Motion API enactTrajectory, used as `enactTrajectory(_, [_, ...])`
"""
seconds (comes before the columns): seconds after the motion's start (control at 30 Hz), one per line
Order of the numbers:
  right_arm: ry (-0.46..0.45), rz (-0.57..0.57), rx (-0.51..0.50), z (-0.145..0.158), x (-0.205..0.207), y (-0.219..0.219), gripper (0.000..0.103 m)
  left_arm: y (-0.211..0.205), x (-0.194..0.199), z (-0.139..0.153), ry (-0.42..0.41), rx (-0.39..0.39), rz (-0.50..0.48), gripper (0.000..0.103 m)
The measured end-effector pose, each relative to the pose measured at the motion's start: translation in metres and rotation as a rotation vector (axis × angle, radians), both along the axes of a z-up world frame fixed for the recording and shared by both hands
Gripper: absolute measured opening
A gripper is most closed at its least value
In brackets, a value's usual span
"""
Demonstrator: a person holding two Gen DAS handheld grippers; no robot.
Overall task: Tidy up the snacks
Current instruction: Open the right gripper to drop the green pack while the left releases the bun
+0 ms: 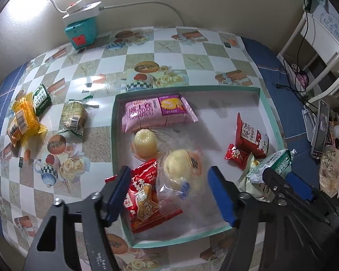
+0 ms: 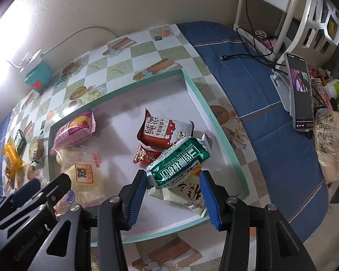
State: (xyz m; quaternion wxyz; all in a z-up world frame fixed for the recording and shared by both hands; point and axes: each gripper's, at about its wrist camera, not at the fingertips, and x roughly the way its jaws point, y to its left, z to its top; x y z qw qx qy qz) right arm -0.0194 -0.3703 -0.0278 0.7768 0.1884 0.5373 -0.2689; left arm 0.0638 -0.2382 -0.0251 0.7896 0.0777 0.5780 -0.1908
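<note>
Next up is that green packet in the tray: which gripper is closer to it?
Right. The right gripper has the green packet between its fingers. The left gripper hangs over the buns and red packet, off to one side.

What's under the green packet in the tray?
Under the green packet lies a cream packet with brown script, on the tray floor. Its upper part is covered; anything beneath it can't be seen.

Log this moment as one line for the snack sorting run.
stage: filling tray | left gripper: jaws open over clear-wrapped bun | right gripper: jaws around green packet, contact unclear | loose: yellow packets
</note>
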Motion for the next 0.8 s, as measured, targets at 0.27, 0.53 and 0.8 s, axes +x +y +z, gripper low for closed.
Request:
enactTrajectory(0.27, [0.007, -0.024, 0.013, 0.002, -0.002, -0.003, 0.073, 0.019, 0.010, 0.004, 0.026, 0.002, 0.065, 0.073])
enactTrajectory(0.53, [-0.072, -0.129, -0.045, 0.034, -0.020, -0.017, 0.077, 0.064, 0.030, 0.011, 0.059, -0.051, 0.206, 0.074])
enactTrajectory(0.8, [-0.052, -0.278, -0.072, 0.029, -0.036, -0.046, 0.077, 0.111, 0.046, 0.009, 0.075, -0.062, 0.353, 0.082])
